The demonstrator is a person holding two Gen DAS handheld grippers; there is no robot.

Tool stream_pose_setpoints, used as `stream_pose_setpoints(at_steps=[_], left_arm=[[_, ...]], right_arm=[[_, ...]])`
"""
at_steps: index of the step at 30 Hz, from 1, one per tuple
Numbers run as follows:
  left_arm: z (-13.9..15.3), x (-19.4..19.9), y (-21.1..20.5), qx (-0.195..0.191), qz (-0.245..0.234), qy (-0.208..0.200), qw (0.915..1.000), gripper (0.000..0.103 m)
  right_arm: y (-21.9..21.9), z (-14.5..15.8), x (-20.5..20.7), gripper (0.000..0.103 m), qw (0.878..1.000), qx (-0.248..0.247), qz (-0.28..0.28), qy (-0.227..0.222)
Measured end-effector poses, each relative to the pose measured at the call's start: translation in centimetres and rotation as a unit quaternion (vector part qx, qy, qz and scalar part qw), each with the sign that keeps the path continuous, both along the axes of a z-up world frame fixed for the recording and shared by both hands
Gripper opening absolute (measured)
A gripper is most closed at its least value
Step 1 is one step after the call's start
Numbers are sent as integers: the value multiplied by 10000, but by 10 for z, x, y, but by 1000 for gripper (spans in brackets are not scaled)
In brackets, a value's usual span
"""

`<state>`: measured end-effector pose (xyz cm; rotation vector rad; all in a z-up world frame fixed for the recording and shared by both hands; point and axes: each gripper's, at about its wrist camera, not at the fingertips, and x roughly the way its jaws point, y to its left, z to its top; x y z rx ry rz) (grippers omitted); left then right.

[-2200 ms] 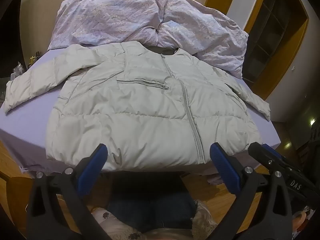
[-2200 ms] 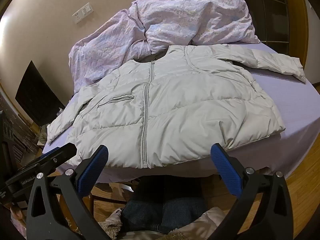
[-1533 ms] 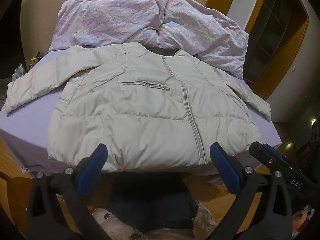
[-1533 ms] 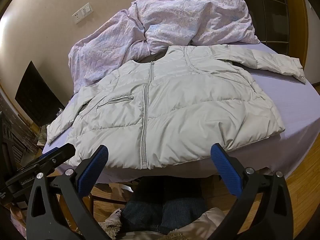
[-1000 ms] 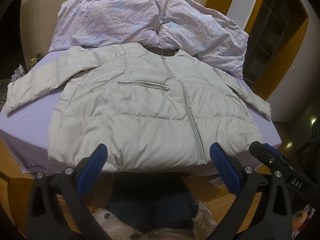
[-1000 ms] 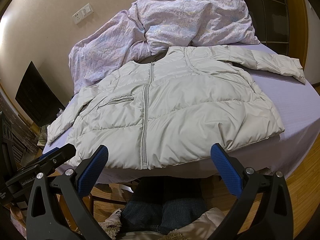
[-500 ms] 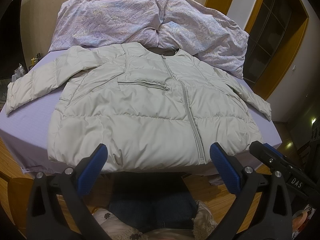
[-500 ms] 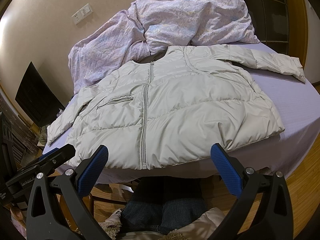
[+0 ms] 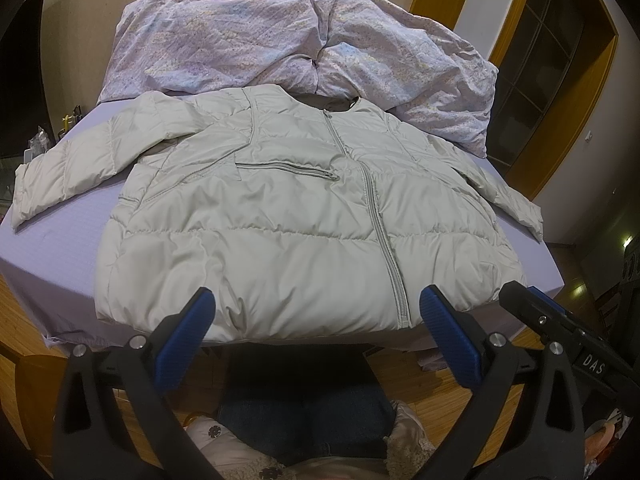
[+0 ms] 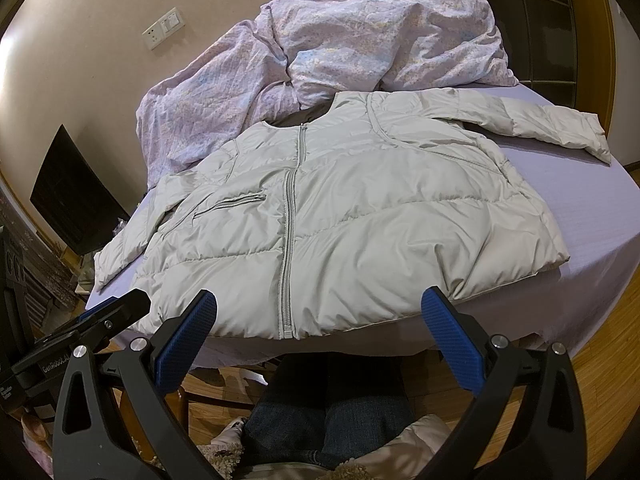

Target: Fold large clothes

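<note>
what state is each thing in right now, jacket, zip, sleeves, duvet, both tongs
pale grey puffer jacket: spread flat, front up, unfolded
grey front zip: closed
jacket sleeves: both stretched outward on the bed
lilac floral duvet: bunched up behind the collar
lavender bed sheet: smooth
left tongs: open, empty, short of the hem
right tongs: open, empty, short of the hem

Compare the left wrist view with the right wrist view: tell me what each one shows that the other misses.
Only the left wrist view shows the open left gripper head-on and the orange door frame beside the bed.

Only the right wrist view shows the open right gripper head-on, the wall socket and a dark panel against the wall.

Both show the pale puffer jacket spread flat and zipped on the lilac sheet, with the bunched floral duvet behind it.
</note>
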<state>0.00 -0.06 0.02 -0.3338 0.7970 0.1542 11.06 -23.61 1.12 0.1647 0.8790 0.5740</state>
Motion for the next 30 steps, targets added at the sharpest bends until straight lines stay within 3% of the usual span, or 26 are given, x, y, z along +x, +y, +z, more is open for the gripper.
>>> stream_pose_setpoints(at_steps=[30], left_arm=[[5, 0, 7, -11, 2, 34, 10000, 101]], right_arm=[[0, 4, 4, 102, 10000, -7, -59, 51]])
